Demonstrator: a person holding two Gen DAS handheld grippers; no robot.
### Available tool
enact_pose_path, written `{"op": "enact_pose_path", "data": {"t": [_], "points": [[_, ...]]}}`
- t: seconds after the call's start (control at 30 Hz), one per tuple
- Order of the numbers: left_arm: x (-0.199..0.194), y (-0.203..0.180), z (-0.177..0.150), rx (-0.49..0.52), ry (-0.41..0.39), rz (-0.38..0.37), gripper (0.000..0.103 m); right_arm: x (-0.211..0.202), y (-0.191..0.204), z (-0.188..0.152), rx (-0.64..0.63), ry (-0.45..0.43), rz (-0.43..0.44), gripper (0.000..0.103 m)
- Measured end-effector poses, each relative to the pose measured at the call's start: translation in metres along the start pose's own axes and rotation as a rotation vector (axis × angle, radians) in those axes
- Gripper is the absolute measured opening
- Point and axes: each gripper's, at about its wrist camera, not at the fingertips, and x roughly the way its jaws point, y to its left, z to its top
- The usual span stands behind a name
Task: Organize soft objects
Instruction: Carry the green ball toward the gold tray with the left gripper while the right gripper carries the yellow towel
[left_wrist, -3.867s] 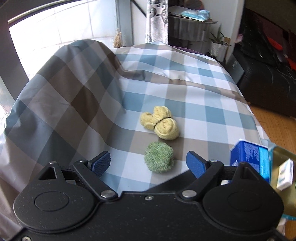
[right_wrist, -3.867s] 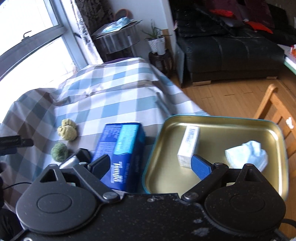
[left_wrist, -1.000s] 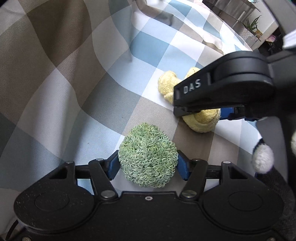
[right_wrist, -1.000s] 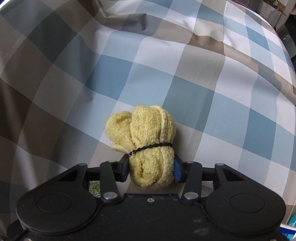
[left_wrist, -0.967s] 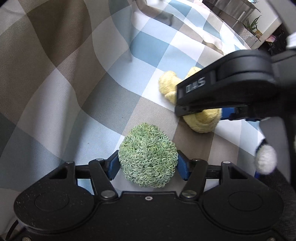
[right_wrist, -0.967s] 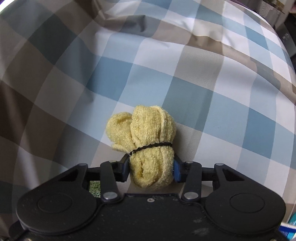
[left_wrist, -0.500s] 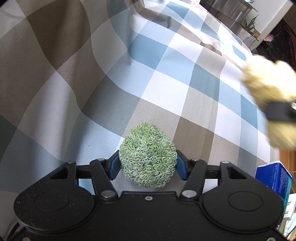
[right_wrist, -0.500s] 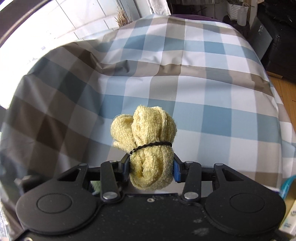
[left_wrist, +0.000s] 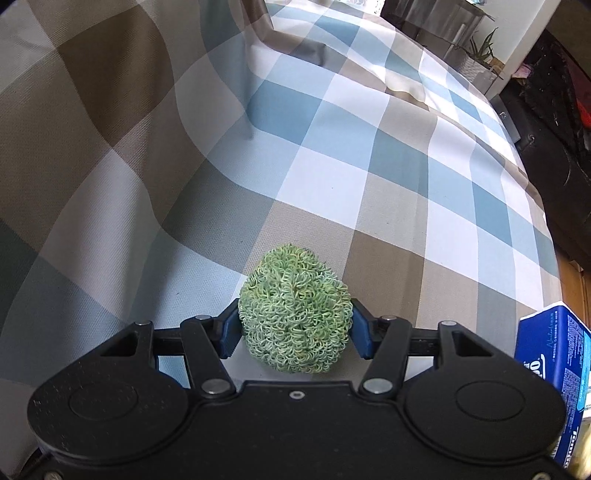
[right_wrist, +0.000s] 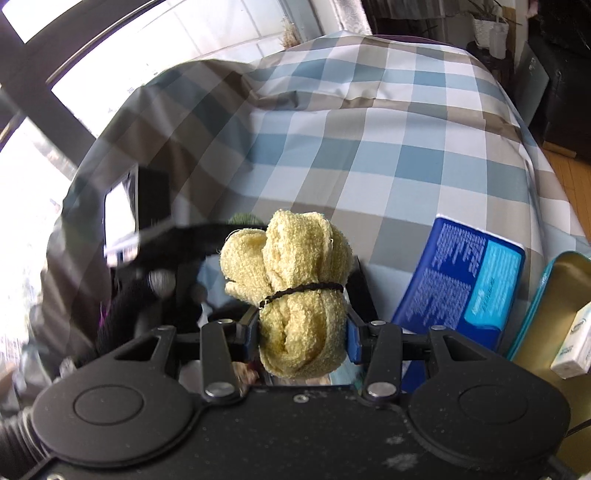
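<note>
I see the checked cloth (left_wrist: 332, 177) filling both views. At four o'clock on the right wrist camera sit a blue pack (right_wrist: 469, 280) and a tin tray (right_wrist: 546, 295). My right gripper (right_wrist: 301, 334) clenches the yellow towel bundle (right_wrist: 295, 291); my left gripper (left_wrist: 293, 332) grips the green curly ball (left_wrist: 293, 314).

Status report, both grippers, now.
Left gripper clamped on green scrubber ball. Right gripper holding yellow towel bundle. Blue tissue pack beside tin tray.

A home living room: checked tablecloth (left_wrist: 332, 177), dark sofa (left_wrist: 561, 122), potted plant (left_wrist: 484, 48) and large window (right_wrist: 110, 55).
</note>
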Motion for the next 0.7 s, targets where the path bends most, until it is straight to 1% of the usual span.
{"op": "enact_pose_path", "data": {"t": [0.07,0.17,0.23,0.3,0.4,0.5,0.6,0.7], "points": [[-0.003,0.003,-0.001,-0.009,-0.001,0.007,0.055,-0.001,-0.002,-0.015,-0.038,0.002,0.020,0.044],[-0.007,0.008,-0.004,-0.027,-0.005,0.029,0.054,0.007,-0.009,-0.033,-0.079,0.035,0.049,0.044],[-0.011,0.011,-0.003,-0.042,-0.003,0.038,0.054,0.010,-0.014,-0.041,-0.106,0.048,0.051,0.044],[-0.019,0.011,-0.003,-0.044,-0.017,0.039,0.054,0.007,-0.020,-0.047,-0.129,0.042,0.049,0.044],[-0.039,0.004,-0.008,-0.020,-0.044,0.038,0.054,-0.003,-0.031,-0.052,-0.138,0.029,0.054,0.044],[-0.061,-0.005,-0.016,0.013,-0.046,0.029,0.054,-0.015,-0.041,-0.057,-0.163,0.026,0.051,0.044],[-0.079,-0.016,-0.024,0.046,-0.044,0.015,0.054,-0.023,-0.049,-0.068,-0.208,0.037,0.030,0.044],[-0.097,-0.036,-0.034,0.101,-0.042,-0.005,0.054,-0.029,-0.063,-0.083,-0.199,0.054,0.024,0.044]]}}
